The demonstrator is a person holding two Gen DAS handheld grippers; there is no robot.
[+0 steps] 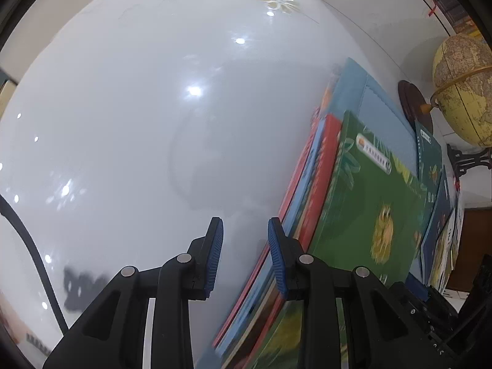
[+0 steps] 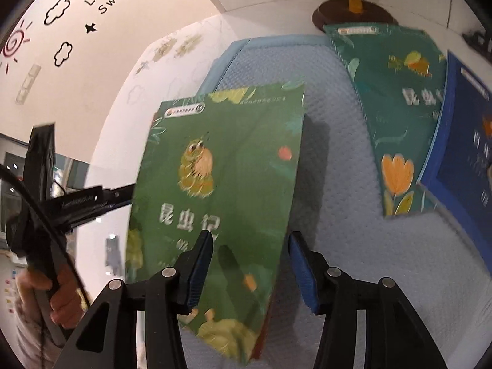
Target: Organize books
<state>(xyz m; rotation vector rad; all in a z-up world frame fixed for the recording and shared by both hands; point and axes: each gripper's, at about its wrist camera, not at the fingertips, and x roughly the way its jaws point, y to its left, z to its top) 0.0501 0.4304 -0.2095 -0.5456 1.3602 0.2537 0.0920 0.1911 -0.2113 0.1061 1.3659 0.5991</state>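
Observation:
A stack of books topped by a green caterpillar book (image 2: 221,184) lies on a light blue mat (image 2: 338,215); the stack also shows in the left wrist view (image 1: 366,209) with red and blue books under the green one. My right gripper (image 2: 250,264) is open, its jaws standing over the green book's near right edge. My left gripper (image 1: 246,252) is open and empty, just left of the stack's edge, over the white table (image 1: 138,123). A dark green tulip book (image 2: 396,117) and a blue book (image 2: 461,141) lie on the mat to the right.
A yellow globe on a dark round base (image 1: 461,89) stands behind the mat, its base also in the right wrist view (image 2: 350,12). A black cable (image 1: 33,255) crosses the table at the left. The wall with drawings (image 2: 77,15) is at the back left.

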